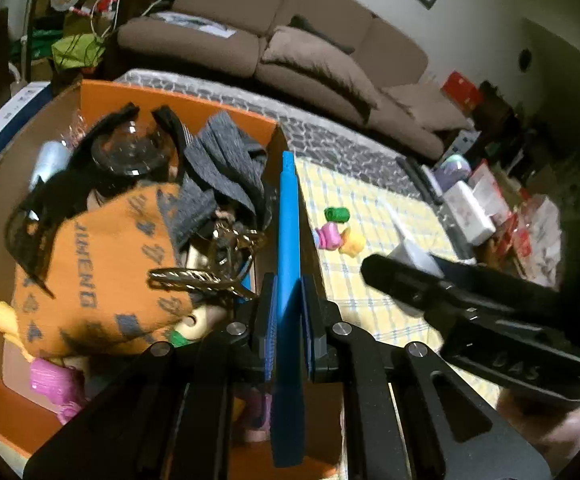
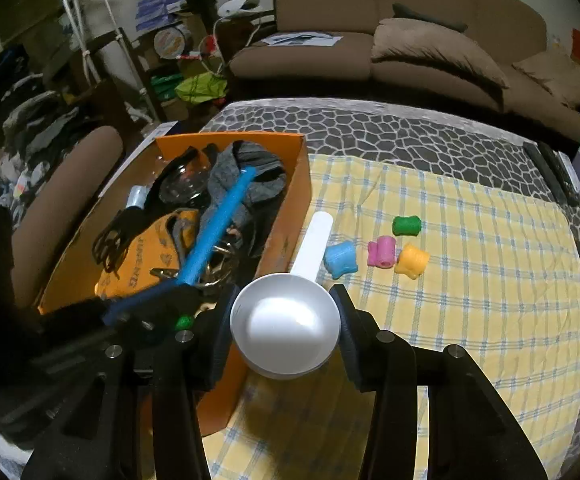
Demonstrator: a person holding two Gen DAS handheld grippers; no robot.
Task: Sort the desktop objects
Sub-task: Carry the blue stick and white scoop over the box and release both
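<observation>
Two grippers, each loaded, near the orange box (image 2: 290, 184). Left gripper (image 1: 287, 320): clamped tight on a flat blue stick (image 1: 288, 216), which reaches ahead over the box's crowded contents (socks, keys, goggles). Right gripper (image 2: 283, 330): part-open jaws gripping the bowl of a white scoop (image 2: 285, 328), its handle pointing ahead along the box's right wall. Step judged in hand: depositing. Next: lower, release inside. Four coloured toys (image 2: 378, 250) wait ahead-right on the table (image 2: 470, 280).

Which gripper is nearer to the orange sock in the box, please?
Left. The left gripper, shut on a blue stick, hangs just over the orange sock; the right gripper, gripping a white scoop, is outside the box.
</observation>
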